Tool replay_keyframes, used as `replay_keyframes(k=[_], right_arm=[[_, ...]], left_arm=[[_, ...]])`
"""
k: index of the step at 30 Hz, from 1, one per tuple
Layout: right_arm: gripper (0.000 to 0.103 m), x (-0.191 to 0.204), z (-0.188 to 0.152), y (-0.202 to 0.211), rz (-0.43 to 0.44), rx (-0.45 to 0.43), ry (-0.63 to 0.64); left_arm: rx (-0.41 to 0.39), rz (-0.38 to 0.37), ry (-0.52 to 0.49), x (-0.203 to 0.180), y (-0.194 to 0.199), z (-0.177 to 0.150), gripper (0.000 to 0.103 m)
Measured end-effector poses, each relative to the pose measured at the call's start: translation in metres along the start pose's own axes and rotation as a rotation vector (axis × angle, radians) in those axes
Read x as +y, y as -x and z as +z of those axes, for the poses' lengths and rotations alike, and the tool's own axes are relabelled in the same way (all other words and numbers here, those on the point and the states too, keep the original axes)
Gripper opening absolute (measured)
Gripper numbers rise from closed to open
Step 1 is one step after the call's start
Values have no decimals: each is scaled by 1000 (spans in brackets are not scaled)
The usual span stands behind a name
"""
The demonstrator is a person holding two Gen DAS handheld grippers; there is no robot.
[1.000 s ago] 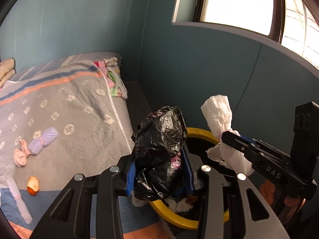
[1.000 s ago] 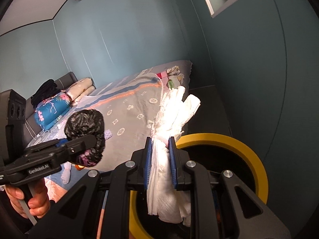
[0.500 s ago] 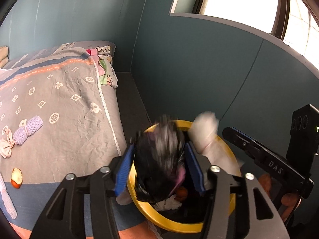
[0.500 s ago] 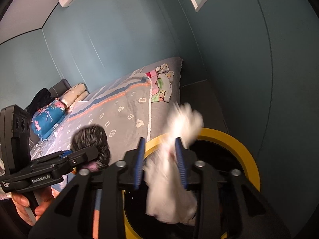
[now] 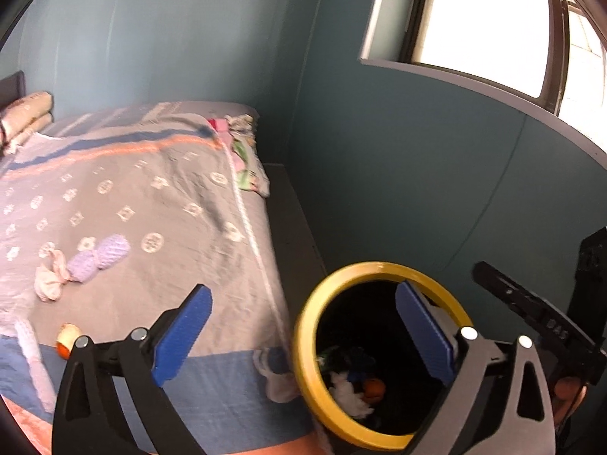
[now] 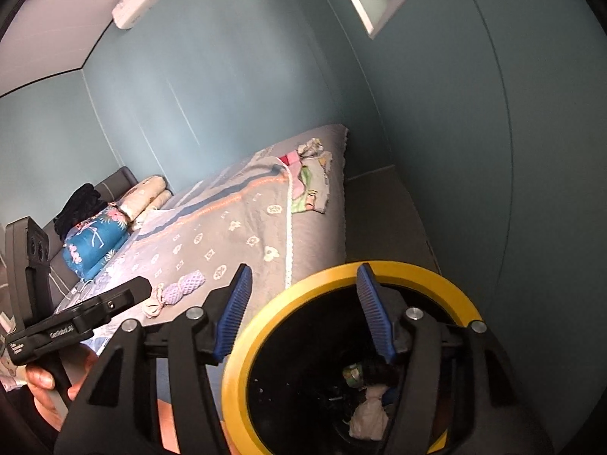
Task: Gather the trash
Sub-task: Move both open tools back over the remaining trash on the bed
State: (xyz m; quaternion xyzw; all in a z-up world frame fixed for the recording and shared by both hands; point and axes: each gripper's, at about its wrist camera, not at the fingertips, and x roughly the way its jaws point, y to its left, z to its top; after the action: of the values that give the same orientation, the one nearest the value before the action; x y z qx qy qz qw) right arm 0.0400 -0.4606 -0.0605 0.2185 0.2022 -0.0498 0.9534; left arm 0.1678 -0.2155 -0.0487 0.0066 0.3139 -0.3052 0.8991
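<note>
Left wrist view: the left claw (image 5: 303,326) is spread wide and holds nothing, poised above the edge of the bed (image 5: 159,204) and the yellow-rimmed bin (image 5: 303,356). White tissue (image 5: 347,394) and an orange scrap (image 5: 373,387) lie inside the bin. A purple wrapper (image 5: 100,258) and an orange peel (image 5: 66,337) rest on the bed

Right wrist view: the right claw (image 6: 303,314) is also spread and empty, over the bin (image 6: 242,360), where a white bundle (image 6: 370,415) sits at the bottom

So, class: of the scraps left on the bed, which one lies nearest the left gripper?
The orange scrap, just beside the left gripper; the lilac net and pink wad lie farther up.
</note>
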Motion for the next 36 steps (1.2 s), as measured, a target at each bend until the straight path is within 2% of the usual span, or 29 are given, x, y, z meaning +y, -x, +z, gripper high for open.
replay_keyframes(k=[9, 14, 24, 32, 36], right_arm=[[69, 47, 9, -19, 85, 13, 82], [70, 85, 13, -34, 135, 19, 134], [74, 170, 15, -73, 211, 59, 223], [74, 226, -8, -110, 286, 126, 292], [74, 250, -25, -129, 319, 174, 322]], left_arm=[[-52, 119, 1, 47, 28, 3, 95], [-80, 215, 32, 91, 48, 0, 95], [-68, 382, 166, 193, 76, -18, 95], [-23, 487, 282, 268, 83, -43, 95], [3, 513, 325, 292, 79, -55, 95]])
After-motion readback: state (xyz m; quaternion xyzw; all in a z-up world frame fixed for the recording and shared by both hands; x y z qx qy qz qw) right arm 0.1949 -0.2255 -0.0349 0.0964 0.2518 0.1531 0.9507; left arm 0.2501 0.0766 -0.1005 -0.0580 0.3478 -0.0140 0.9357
